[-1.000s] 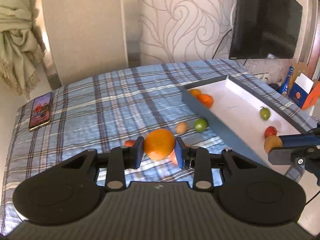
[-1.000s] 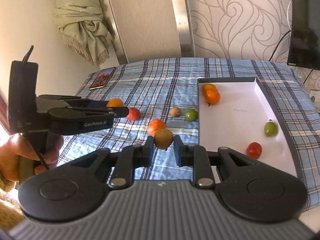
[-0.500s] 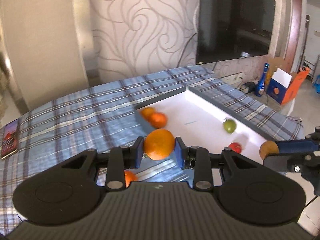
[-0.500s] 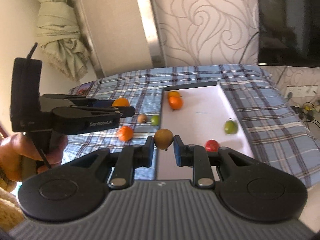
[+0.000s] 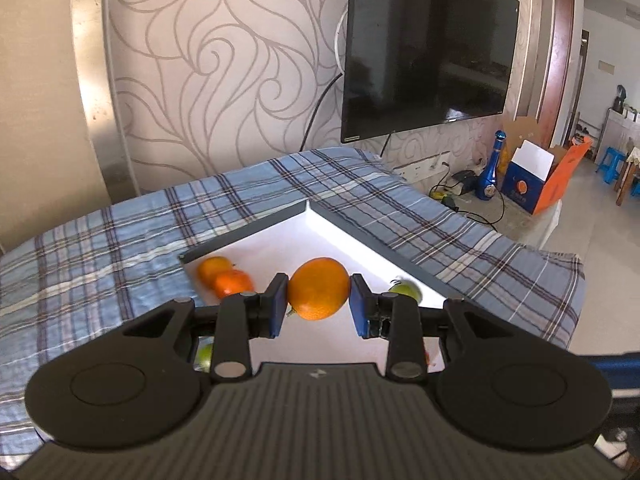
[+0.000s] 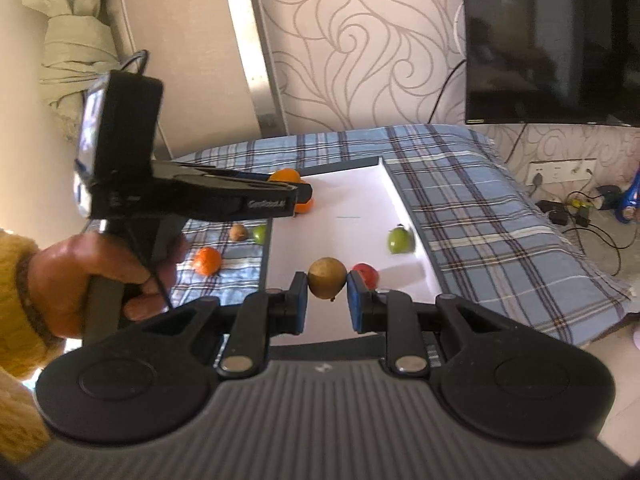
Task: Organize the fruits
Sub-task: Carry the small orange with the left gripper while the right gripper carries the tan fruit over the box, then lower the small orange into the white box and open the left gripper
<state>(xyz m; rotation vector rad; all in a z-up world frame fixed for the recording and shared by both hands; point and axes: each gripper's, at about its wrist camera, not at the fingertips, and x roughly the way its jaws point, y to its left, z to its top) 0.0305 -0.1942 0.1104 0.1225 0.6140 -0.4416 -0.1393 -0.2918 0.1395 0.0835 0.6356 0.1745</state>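
My left gripper (image 5: 319, 304) is shut on a large orange (image 5: 319, 289) and hangs over the white tray (image 5: 320, 220). In the right wrist view that same gripper (image 6: 298, 194) reaches over the tray's far left corner with the orange (image 6: 284, 175). My right gripper (image 6: 327, 300) is shut on a brown pear-like fruit (image 6: 327, 278), held over the near part of the tray (image 6: 352, 192). Inside the tray lie two small oranges (image 5: 224, 278), a green fruit (image 6: 400, 240) and a red fruit (image 6: 367, 274).
On the blue plaid cloth (image 6: 460, 208) left of the tray lie an orange (image 6: 207, 261), a small brown fruit (image 6: 238, 233) and a green fruit (image 6: 260, 233). A hand (image 6: 100, 276) in a yellow sleeve grips the left handle. A TV (image 5: 424, 48) hangs on the wall; boxes and a bottle (image 5: 490, 172) stand on the floor.
Both grippers have swung to the right with their fruits, from over the cloth to over the tray. The phone and the loose fruits on the cloth have left the left wrist view.
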